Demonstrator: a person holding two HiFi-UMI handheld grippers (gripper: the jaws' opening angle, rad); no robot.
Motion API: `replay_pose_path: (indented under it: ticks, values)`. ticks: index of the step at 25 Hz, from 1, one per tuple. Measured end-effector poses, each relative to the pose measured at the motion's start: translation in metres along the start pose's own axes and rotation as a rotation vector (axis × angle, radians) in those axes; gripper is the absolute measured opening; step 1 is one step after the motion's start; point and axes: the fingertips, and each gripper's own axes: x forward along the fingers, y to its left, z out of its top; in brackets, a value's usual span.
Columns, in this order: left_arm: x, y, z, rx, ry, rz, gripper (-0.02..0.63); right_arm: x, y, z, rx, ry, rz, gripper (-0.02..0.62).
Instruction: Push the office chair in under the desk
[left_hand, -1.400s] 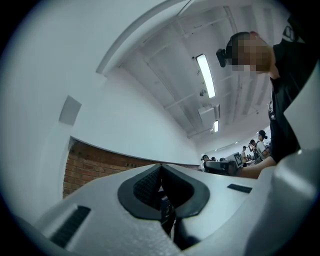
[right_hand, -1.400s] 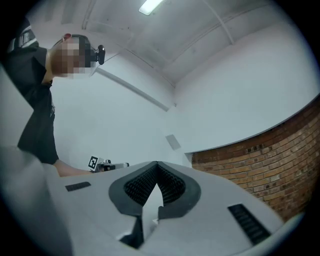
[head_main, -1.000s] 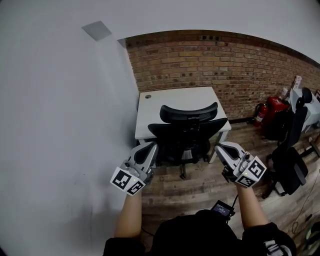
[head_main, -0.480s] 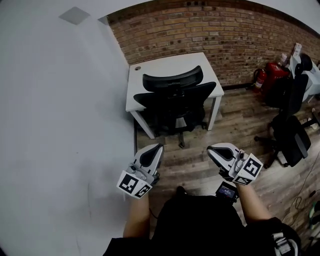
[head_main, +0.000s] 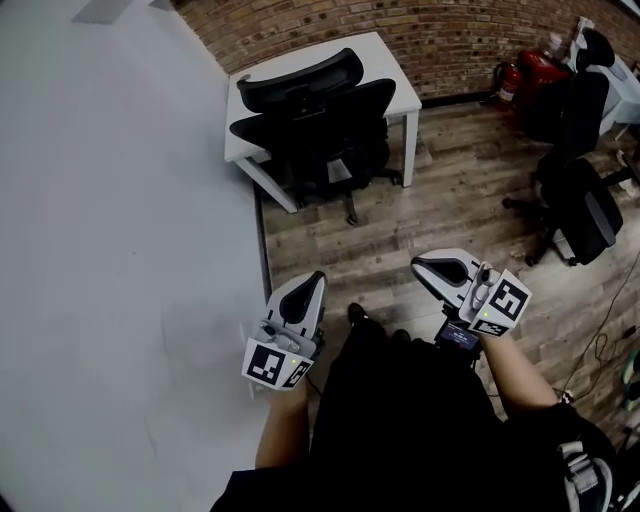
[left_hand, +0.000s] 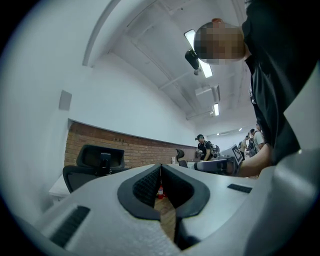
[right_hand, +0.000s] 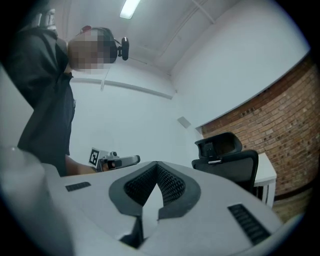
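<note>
Both empty with jaws pressed together, the left hand-held gripper (head_main: 313, 280) and right hand-held gripper (head_main: 420, 264) hang well short of the office chair (head_main: 312, 118), dead ahead of the left one, tucked at the desk (head_main: 395, 72).

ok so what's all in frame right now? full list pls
desk: one, white, in the corner between the white wall and the brick wall
office chair: one, black, tucked against the desk
brick wall: one, red-brown, behind the desk
floor: wood planks, brown
other chairs: at least two, black, far right
fire extinguisher: at least one, red, by the brick wall
other people: several, far end of the room
left gripper: one, white-grey, shut and empty, well back from the office chair
right gripper: one, white-grey, shut and empty
person's forearms: two, bare, behind the grippers
</note>
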Motion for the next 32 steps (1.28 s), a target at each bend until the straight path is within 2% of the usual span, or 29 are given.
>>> replay_pose_path:
  ticks: [3, 6, 12, 18, 22, 28, 32]
  values:
    - [-0.013, -0.031, -0.008, -0.004, 0.048, -0.018, 0.017, -0.011, 0.014, -0.003, 0.045, -0.037, 0.017, 0.006]
    - [-0.026, -0.057, -0.012, -0.008, 0.081, -0.033, 0.017, -0.018, 0.032, -0.006, 0.044, -0.052, 0.030, 0.006]
    - [-0.042, -0.080, -0.007, 0.029, 0.085, -0.069, 0.017, -0.022, 0.063, -0.019, 0.055, -0.049, 0.041, 0.006]
    - [-0.070, -0.083, -0.001, 0.017, 0.075, -0.106, 0.017, -0.015, 0.102, -0.024, 0.046, -0.024, 0.028, 0.006]
    - [-0.113, -0.077, 0.007, 0.021, 0.069, -0.103, 0.017, 0.006, 0.136, -0.036, 0.055, 0.000, 0.021, 0.006]
    - [-0.191, -0.046, -0.003, -0.052, 0.087, -0.069, 0.017, 0.044, 0.185, -0.051, -0.008, 0.044, 0.012, 0.006]
    - [-0.217, -0.037, -0.007, -0.065, 0.083, -0.099, 0.017, 0.055, 0.212, -0.050, -0.045, 0.050, 0.020, 0.006]
